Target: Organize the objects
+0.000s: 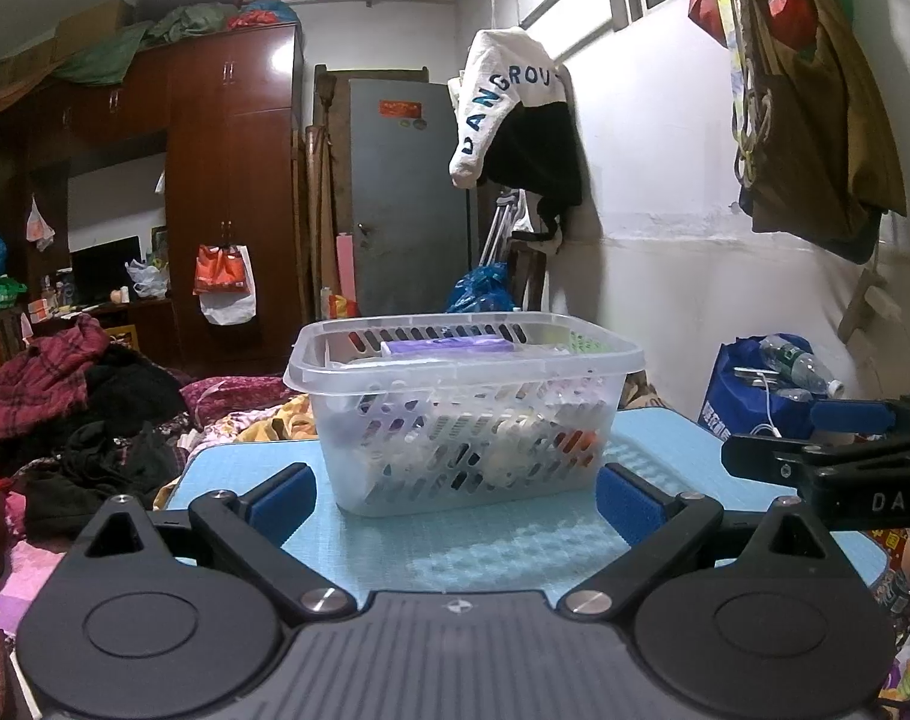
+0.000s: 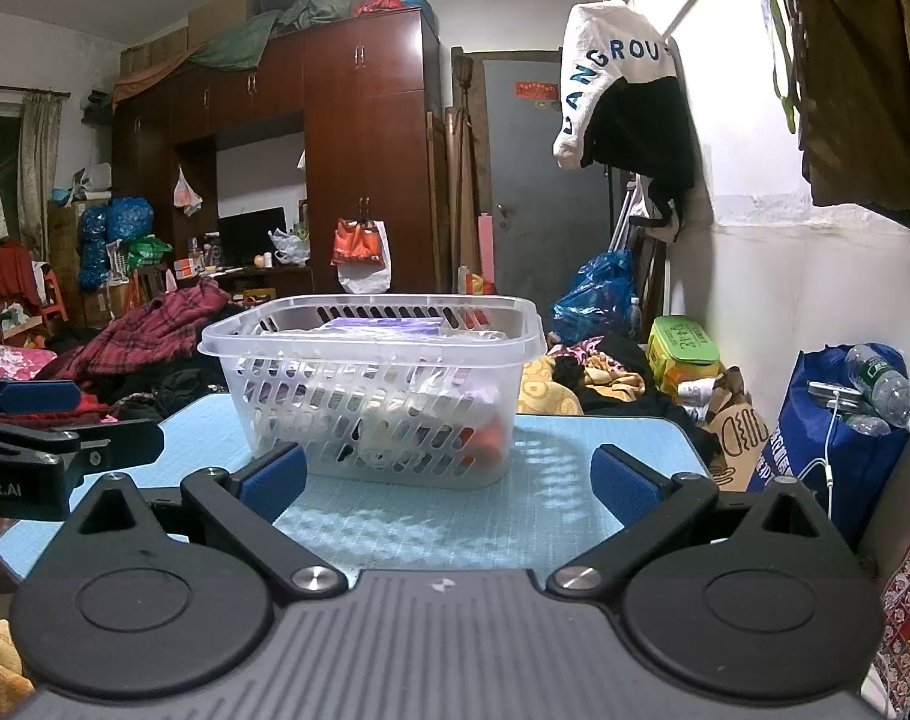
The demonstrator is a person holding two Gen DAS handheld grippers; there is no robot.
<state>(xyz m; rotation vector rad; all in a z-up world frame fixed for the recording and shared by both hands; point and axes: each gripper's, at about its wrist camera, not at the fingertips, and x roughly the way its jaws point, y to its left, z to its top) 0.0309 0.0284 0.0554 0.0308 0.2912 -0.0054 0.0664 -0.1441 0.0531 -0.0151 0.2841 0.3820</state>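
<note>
A clear slotted plastic basket (image 1: 464, 414) stands on a light blue table (image 1: 515, 546). It holds several items, with a purple packet (image 1: 449, 347) on top. My left gripper (image 1: 455, 495) is open and empty, just in front of the basket. My right gripper (image 2: 452, 477) is open and empty, with the basket (image 2: 374, 384) ahead and a little left of it on the table (image 2: 551, 510). The purple packet (image 2: 386, 324) shows on top there too. Each gripper shows at the other view's edge: the right one (image 1: 845, 450), the left one (image 2: 41, 432).
A bed with heaped clothes (image 1: 77, 414) lies left of the table. A blue bag with water bottles (image 2: 845, 414) stands against the white wall on the right. A yellow-green box (image 2: 683, 354) and a paper bag (image 2: 734, 426) sit behind the table.
</note>
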